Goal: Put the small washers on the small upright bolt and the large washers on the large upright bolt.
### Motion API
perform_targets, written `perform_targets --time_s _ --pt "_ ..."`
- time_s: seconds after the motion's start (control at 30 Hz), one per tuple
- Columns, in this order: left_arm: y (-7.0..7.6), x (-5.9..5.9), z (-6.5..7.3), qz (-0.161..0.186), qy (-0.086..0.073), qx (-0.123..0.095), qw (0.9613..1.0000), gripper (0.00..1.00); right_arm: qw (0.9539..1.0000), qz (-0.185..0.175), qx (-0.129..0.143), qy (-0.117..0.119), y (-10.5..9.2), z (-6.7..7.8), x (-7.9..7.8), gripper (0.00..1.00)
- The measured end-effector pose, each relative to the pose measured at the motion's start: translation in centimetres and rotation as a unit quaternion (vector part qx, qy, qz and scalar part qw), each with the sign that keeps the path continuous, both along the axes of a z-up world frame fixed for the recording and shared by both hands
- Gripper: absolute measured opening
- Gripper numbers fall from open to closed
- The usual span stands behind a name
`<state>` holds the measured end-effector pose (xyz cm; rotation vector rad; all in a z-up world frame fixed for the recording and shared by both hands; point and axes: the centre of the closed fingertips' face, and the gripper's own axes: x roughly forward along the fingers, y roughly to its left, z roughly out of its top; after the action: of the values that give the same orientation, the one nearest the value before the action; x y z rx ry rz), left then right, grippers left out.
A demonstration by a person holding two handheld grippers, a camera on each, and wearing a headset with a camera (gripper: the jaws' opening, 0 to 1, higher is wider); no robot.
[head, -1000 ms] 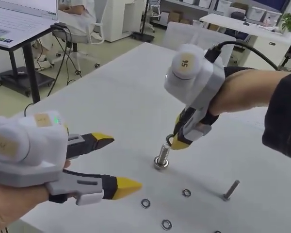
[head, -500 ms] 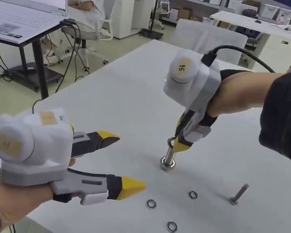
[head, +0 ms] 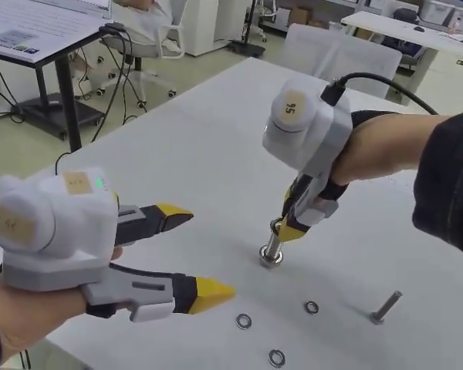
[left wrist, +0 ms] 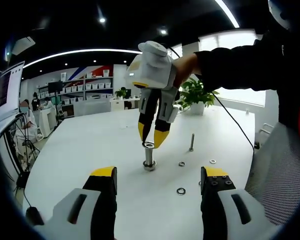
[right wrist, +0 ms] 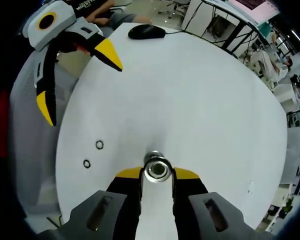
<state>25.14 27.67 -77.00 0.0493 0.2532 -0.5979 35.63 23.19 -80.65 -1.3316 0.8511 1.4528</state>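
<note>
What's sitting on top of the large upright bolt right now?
A washer, pinched by the right gripper, sits over the large upright bolt. Whether the tip has entered the hole is hidden.

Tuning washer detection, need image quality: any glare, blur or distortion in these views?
Head view: even light, sharp, faint shadow beside the large bolt. Left gripper view: heavy fisheye bend, bright ceiling strips, white table not blown out. Right gripper view: fisheye curves the table edge; large washer between the jaws looks slightly soft.
</note>
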Motion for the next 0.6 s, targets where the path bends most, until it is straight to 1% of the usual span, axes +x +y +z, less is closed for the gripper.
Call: perform_targets --time_s 0.27,0.6 --pt "0.0 -0.1 0.0 0.001 0.0 0.0 1.0 0.67 1.0 0.001 -0.006 0.002 0.0 -0.5 0.1 0.23" --pt "0.0 0.2 0.1 0.003 0.0 0.0 1.0 0.67 0.9999 -0.001 -0.012 0.008 -0.2 -1.3 -0.1 0.23"
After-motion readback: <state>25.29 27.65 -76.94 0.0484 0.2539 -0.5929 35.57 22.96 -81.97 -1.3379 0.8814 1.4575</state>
